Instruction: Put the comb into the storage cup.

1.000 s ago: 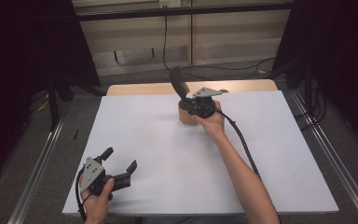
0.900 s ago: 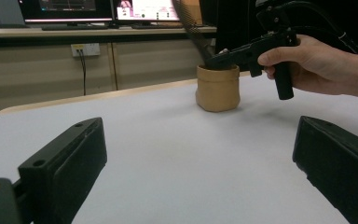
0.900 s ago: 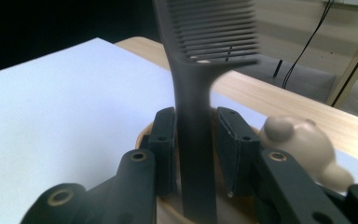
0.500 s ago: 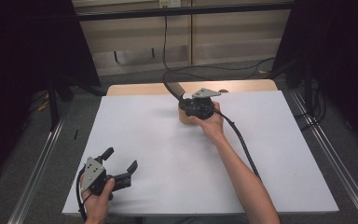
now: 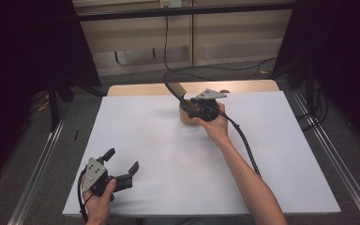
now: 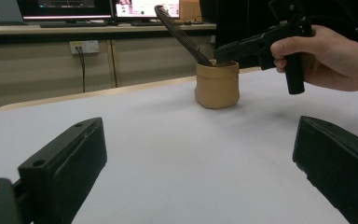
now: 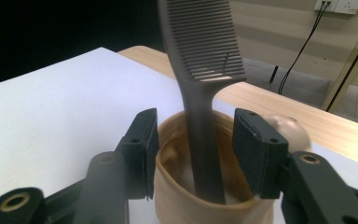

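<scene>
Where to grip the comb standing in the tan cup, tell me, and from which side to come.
Probably grip the comb on its bare handle just above the cup rim, below the teeth. It stands leaning in the cup, so come from above, pads on its two flat faces. The right gripper already straddles that handle; its jaws have just been opening, not pressing.

The pale wooden table [image 5: 243,86] carries a large white rectangular sheet [image 5: 168,154] that covers nearly all of its top, leaving a bare wood strip along the far edge. 1 small tan, soft-walled round cup [image 5: 185,116] stands upright on the sheet, near its far middle.
</scene>
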Available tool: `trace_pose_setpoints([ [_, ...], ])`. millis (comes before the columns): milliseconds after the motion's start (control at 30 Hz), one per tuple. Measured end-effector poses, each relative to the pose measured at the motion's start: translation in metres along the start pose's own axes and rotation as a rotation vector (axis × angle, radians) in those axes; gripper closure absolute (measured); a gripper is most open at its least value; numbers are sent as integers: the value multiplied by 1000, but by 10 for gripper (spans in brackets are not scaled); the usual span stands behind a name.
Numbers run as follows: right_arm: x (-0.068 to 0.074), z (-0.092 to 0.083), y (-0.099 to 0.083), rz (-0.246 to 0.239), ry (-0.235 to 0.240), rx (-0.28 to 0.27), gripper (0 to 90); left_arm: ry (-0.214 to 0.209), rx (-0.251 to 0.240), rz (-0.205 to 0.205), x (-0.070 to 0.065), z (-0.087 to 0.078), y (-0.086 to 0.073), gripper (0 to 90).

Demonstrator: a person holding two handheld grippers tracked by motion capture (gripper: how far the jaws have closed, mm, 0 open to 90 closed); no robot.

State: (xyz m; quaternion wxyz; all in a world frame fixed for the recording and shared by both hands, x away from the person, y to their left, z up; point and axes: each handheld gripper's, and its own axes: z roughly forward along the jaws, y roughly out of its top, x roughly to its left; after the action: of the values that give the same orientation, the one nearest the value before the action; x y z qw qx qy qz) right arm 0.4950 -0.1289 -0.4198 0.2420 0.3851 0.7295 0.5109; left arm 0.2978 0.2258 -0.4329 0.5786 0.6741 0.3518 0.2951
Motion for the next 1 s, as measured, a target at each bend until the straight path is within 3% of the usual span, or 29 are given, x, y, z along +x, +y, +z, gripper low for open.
trace_pose_setpoints([
  [367,-2,-18,10,-3,7,-39,415,-2,4,-8,-2,2,-1,30],
  [567,-6,-28,10,7,2,-50,251,9,8,-8,0,3,-1,29],
  [733,-10,-36,10,11,-17,-60,119,13,18,-6,0,4,-2,30],
  [1000,-15,-51,9,30,-84,-84,18,11,17,-9,-1,4,-2,29],
])
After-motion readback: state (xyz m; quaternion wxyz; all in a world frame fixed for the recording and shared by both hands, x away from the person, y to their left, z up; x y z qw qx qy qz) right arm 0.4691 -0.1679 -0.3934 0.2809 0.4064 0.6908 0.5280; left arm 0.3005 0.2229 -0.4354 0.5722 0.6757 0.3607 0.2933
